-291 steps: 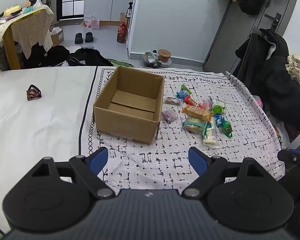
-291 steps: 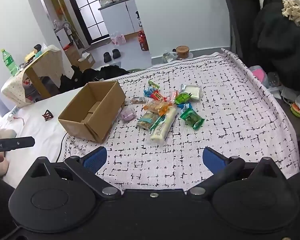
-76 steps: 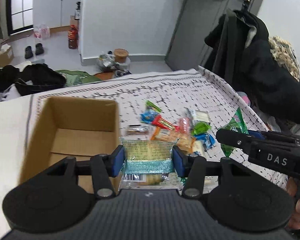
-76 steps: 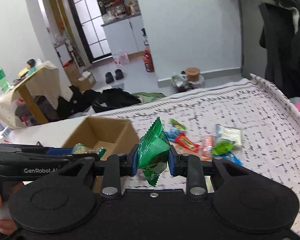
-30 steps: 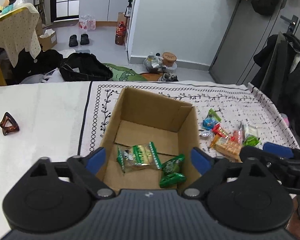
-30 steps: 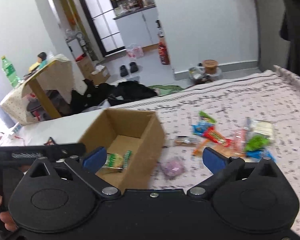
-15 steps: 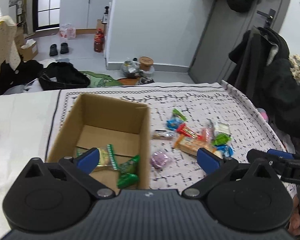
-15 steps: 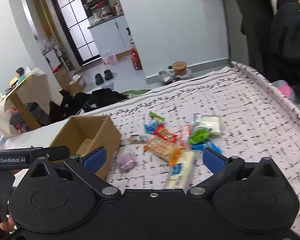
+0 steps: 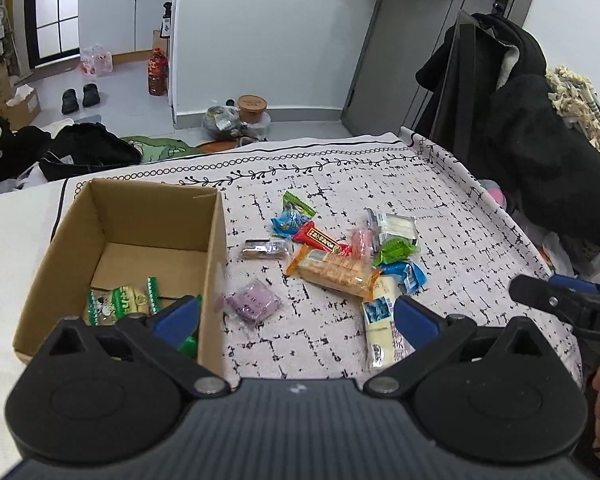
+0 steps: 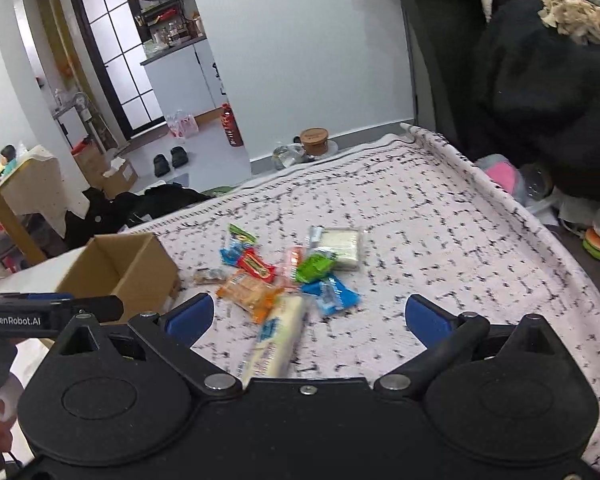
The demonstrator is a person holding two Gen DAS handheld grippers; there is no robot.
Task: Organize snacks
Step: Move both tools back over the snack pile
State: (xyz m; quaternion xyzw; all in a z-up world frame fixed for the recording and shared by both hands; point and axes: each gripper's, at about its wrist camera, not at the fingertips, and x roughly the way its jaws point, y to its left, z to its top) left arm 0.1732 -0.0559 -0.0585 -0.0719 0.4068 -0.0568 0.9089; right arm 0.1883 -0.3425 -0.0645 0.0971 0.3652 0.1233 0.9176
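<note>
1. The big change: both my grippers are now empty. A couple of seconds ago the left one pinched a pale biscuit pack and the right one a green bag. Now my left gripper (image 9: 296,314) and my right gripper (image 10: 306,318) each show blue pads spread wide apart with nothing between them.
2. What that means: two snacks are stowed, and I judge the job is barely started, since most of the snacks are not yet in the box.
3. The box (image 9: 216,248), plain brown cardboard with an open top, sits on the patterned cloth (image 9: 440,200), left of the snacks. Since half a second ago my left camera has swung right, so the box now lies at its lower left.
4. The pile (image 9: 340,248) lies loose on the cloth just right of the box, wrappers touching and overlapping. It is a bright jumble of orange, red, blue, green and pink.
5. In the box, the biscuit pack (image 9: 120,302) lies flat on the floor. The green bag (image 9: 190,342) peeks out behind my left pad.
6. A long pale bar (image 10: 278,336) lies nearest my right gripper, blurred in that view.
7. A small purple pack (image 9: 254,303) lies apart from the pile, just beside the box wall.
</note>
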